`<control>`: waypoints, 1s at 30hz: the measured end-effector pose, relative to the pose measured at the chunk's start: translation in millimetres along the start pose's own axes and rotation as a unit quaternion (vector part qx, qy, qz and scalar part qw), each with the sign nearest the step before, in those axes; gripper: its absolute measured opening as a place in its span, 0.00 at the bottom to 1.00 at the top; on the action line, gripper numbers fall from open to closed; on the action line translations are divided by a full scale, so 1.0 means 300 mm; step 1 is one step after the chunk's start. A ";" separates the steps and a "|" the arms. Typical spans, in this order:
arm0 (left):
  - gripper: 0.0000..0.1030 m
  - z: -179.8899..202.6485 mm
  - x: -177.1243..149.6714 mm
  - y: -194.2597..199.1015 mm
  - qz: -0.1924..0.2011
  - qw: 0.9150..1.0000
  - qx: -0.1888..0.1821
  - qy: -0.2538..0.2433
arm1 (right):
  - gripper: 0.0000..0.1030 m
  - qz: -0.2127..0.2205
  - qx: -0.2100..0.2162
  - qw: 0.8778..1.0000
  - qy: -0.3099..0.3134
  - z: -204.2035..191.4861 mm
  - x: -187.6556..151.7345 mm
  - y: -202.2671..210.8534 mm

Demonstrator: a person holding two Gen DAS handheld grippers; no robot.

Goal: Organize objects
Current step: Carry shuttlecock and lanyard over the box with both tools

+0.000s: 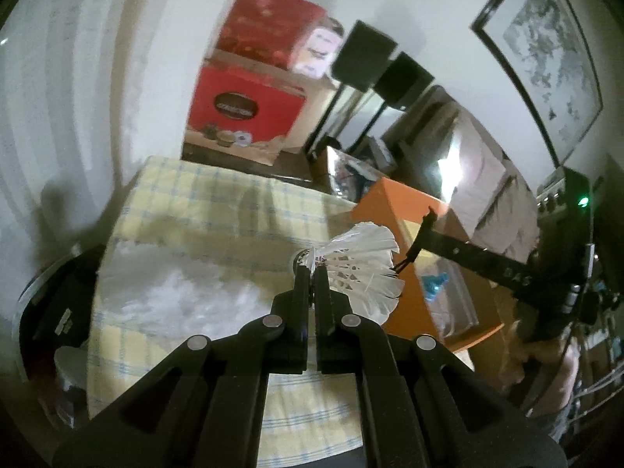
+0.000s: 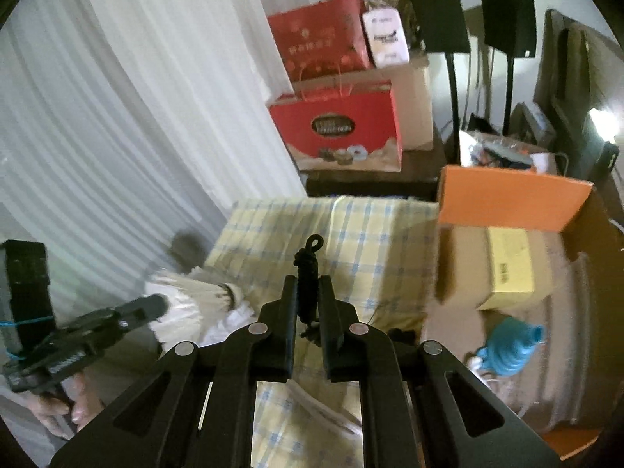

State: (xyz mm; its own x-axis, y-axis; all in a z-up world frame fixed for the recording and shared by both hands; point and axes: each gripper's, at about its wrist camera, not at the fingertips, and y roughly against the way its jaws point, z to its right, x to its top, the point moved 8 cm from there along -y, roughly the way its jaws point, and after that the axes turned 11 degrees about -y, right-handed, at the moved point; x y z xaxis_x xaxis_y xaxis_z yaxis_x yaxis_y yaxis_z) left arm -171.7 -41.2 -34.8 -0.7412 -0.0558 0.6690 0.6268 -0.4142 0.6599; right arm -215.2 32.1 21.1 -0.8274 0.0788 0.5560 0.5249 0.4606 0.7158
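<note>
Above the checked tablecloth (image 1: 218, 210), the left gripper (image 1: 311, 269) pinches a light, fragile shuttlecock (image 1: 362, 269) by its firm cork, while the right gripper (image 2: 308, 292) clamps a limp black cord (image 2: 306, 273) near the orange box (image 2: 507, 202)

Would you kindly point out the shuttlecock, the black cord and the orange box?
shuttlecock (image 1: 362, 269): left wrist view, on the white feathers.
black cord (image 2: 306, 273): right wrist view, on its knotted middle.
orange box (image 2: 507, 199): right wrist view, on the upright flap.

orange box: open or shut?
Open. The orange box has its flap up, and the right wrist view looks down inside at a yellow carton and a blue item.
</note>
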 end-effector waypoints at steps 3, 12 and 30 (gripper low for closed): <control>0.02 0.072 0.015 -0.015 -0.002 1.000 -0.012 -0.015 | 0.09 0.011 0.002 1.000 -0.001 0.022 0.012 0.070; 0.02 0.286 0.048 -0.080 -0.012 0.997 -0.043 -0.056 | 0.09 0.035 0.001 0.999 -0.012 0.124 0.034 0.254; 0.02 0.574 0.034 -0.274 -0.055 0.991 -0.055 -0.114 | 0.09 0.067 -0.034 0.996 -0.055 0.388 0.029 0.412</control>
State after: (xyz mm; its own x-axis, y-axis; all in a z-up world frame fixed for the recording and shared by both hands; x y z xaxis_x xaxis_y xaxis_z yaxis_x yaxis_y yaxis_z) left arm -189.4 148.8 -23.5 -0.7220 0.1957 0.6636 0.5071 -0.5029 0.7000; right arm -181.0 192.6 65.2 -0.7638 0.2327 0.6020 0.6414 0.3779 0.6676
